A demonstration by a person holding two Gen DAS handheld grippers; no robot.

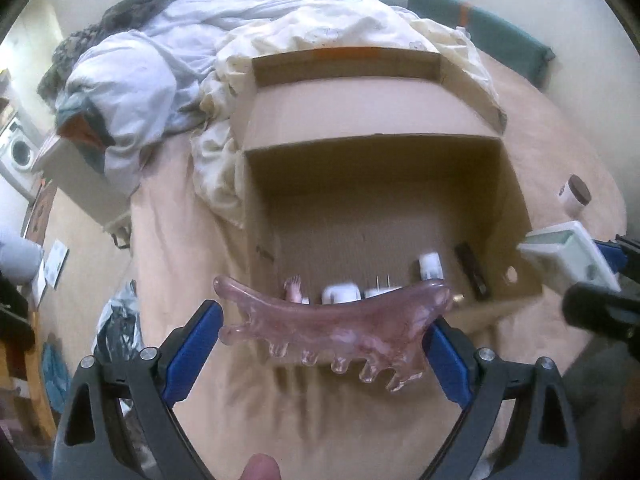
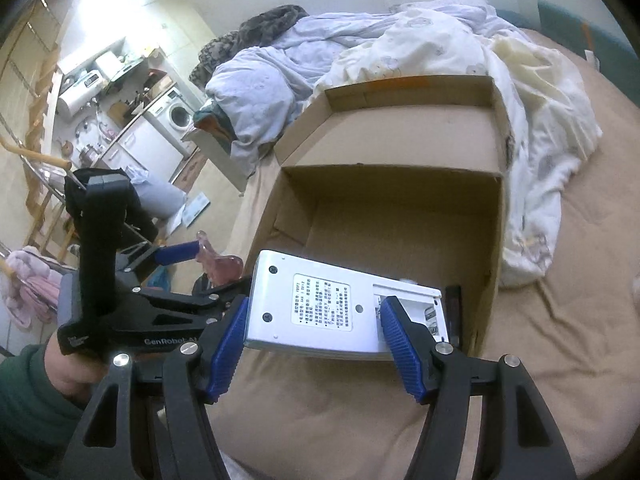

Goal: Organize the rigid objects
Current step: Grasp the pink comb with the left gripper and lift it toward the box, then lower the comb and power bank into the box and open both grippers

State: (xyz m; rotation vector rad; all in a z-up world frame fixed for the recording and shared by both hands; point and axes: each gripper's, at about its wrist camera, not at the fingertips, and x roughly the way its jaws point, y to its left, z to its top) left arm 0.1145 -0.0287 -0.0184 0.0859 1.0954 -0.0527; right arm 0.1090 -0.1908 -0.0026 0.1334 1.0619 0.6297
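Note:
An open cardboard box [image 1: 372, 196] lies on the beige bed; it also shows in the right wrist view [image 2: 392, 216]. My left gripper [image 1: 324, 332] is shut on a pink translucent comb-shaped stone tool [image 1: 332, 320], held just before the box's near edge. My right gripper [image 2: 316, 332] is shut on a white flat device [image 2: 340, 304], label side up, at the box's near rim; the device also shows at the right in the left wrist view [image 1: 568, 252]. Inside the box lie small white items [image 1: 430, 266], a dark stick [image 1: 472, 272] and a doll's leg [image 1: 294, 288].
Crumpled white and blue bedding [image 1: 192, 64] is piled behind and left of the box. A white jar with a brown lid [image 1: 576, 196] stands right of the box. A black plastic bag [image 1: 116, 320] hangs off the bed's left side. A kitchen corner with a washing machine [image 2: 176, 114] is far left.

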